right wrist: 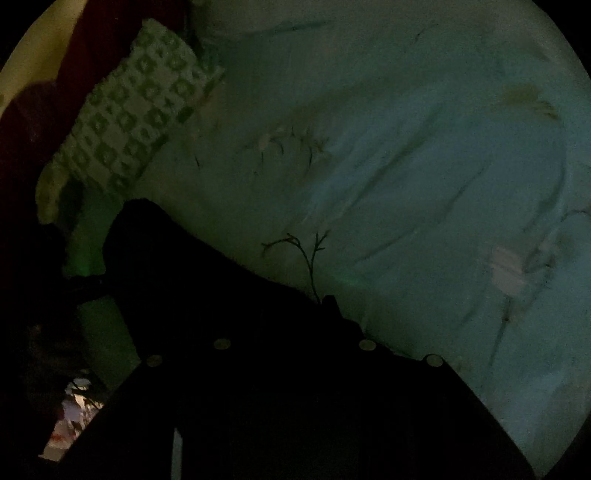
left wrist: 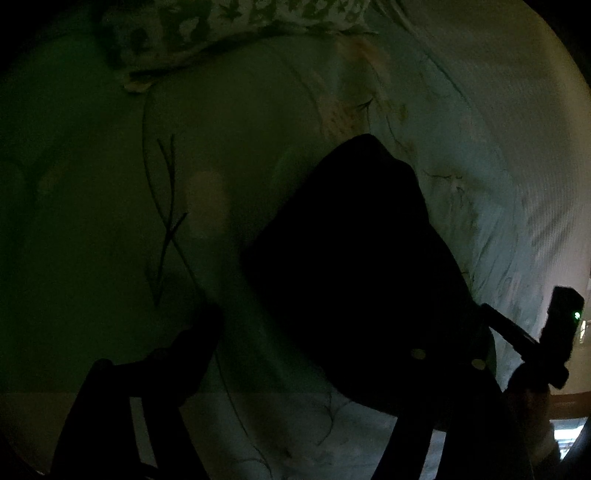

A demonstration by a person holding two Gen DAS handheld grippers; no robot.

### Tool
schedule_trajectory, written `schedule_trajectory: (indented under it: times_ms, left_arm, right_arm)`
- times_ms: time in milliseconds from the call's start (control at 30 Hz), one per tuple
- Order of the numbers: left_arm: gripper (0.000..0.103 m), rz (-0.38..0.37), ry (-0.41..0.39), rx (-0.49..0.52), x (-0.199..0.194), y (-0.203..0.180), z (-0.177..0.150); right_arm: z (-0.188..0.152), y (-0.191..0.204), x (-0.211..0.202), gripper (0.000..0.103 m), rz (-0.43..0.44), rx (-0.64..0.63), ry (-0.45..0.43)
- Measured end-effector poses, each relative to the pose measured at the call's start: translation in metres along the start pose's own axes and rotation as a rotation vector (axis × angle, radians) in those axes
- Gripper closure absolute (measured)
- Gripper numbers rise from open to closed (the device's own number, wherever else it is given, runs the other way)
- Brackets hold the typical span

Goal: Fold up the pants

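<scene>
The scene is very dark. The black pants (left wrist: 354,258) lie as a compact folded bundle on a pale bed sheet (left wrist: 240,129) with thin twig prints. In the left wrist view my left gripper (left wrist: 317,354) has one finger (left wrist: 192,343) at lower left over bare sheet and the other finger (left wrist: 447,365) black against the pants' near edge; the jaws stand wide apart. The other gripper (left wrist: 554,332) shows at the right edge beside the pants. In the right wrist view the pants (right wrist: 192,273) run from centre left down under my right gripper (right wrist: 295,350), whose dark fingers merge with the cloth.
A green-and-white patterned pillow (left wrist: 207,29) lies at the head of the bed, and shows in the right wrist view (right wrist: 125,122) at upper left. Wrinkled pale sheet (right wrist: 406,166) spreads to the right. A lit patch of room floor (right wrist: 74,417) shows past the bed edge at lower left.
</scene>
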State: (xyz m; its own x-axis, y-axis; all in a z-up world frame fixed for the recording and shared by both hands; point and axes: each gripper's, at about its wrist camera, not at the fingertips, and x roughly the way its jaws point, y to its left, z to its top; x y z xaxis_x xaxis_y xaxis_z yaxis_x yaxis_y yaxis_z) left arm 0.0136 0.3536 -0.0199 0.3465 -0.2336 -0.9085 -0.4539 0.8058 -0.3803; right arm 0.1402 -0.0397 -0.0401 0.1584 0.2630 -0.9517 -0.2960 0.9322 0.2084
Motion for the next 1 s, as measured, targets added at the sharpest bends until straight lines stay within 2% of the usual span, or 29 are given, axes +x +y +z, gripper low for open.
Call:
schedule_trajectory:
  times_ms: [100, 200, 233, 267, 300, 367, 433, 533, 667, 900, 1000]
  left_arm:
    - [0.033, 0.000, -0.002, 0.005, 0.002, 0.000, 0.007]
    - [0.040, 0.016, -0.013, 0.028, 0.006, -0.004, 0.011]
    - [0.049, 0.022, -0.016, 0.042, 0.007, -0.006, 0.012]
    - [0.054, 0.030, -0.018, 0.059, 0.008, -0.009, 0.013]
    - [0.057, 0.041, -0.024, 0.075, 0.007, -0.012, 0.014]
    - [0.080, 0.024, -0.041, 0.098, 0.000, -0.016, 0.014]
    - [0.084, -0.019, -0.072, 0.109, -0.017, -0.021, 0.014]
    - [0.085, -0.118, -0.157, 0.152, -0.060, -0.030, 0.010]
    - [0.085, -0.138, -0.209, 0.231, -0.077, -0.037, 0.011]
    - [0.085, -0.009, -0.192, 0.306, -0.037, -0.037, 0.037]
    - [0.083, 0.046, -0.149, 0.306, -0.012, -0.034, 0.045]
  right_arm:
    - [0.007, -0.002, 0.018, 0.064, -0.007, 0.008, 0.048]
    - [0.005, -0.001, 0.021, 0.064, 0.016, 0.026, 0.046]
    - [0.003, 0.001, 0.022, 0.065, 0.018, 0.023, 0.047]
    - [0.002, 0.002, 0.022, 0.066, 0.019, 0.019, 0.046]
    - [-0.001, 0.005, 0.022, 0.077, 0.018, 0.009, 0.045]
    - [-0.005, 0.007, 0.016, 0.085, -0.001, -0.011, 0.030]
    - [-0.006, 0.010, 0.003, 0.090, 0.005, -0.020, -0.006]
    - [-0.008, 0.020, -0.033, 0.094, 0.015, -0.040, -0.117]
    - [-0.012, 0.023, -0.046, 0.094, -0.055, -0.070, -0.192]
    - [-0.005, 0.024, -0.008, 0.094, -0.171, -0.021, -0.227]
    - [-0.007, 0.022, 0.003, 0.094, -0.215, 0.021, -0.227]
